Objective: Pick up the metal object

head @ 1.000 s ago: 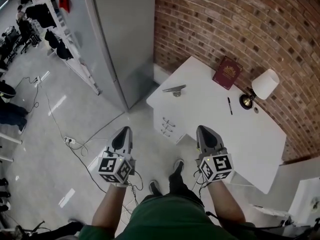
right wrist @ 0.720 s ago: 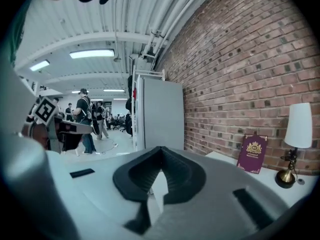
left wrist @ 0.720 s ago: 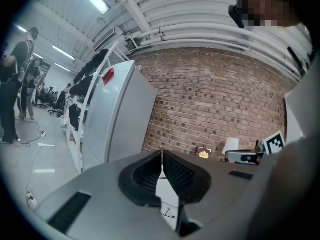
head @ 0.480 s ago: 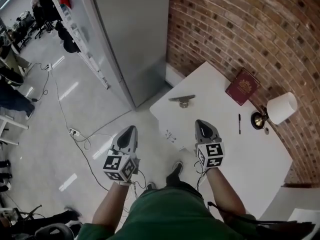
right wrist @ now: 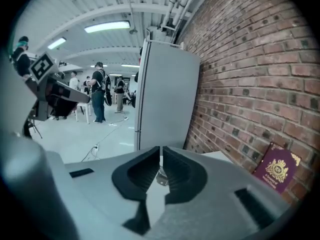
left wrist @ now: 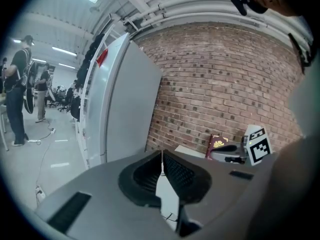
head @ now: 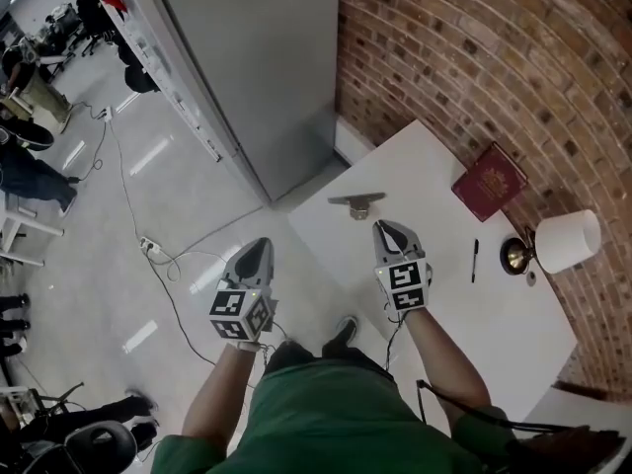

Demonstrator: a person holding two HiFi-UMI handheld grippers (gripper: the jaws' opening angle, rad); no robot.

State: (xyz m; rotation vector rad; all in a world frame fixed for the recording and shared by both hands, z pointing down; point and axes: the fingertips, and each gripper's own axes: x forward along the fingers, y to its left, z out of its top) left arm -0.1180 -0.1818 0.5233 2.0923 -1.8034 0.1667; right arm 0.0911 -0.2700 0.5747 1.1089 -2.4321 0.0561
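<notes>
Ahead, metal object (head: pixel 356 203) on table (head: pixel 494 314); right gripper (head: pixel 381 227) jaws just opening (empty)

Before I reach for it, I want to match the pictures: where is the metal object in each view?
Head view: the metal object lies at centre, near the left edge of the table.
Left gripper view: not visible.
Right gripper view: low centre, on the table.
Shared landmark: the book, against the brick wall in all three views.
</notes>
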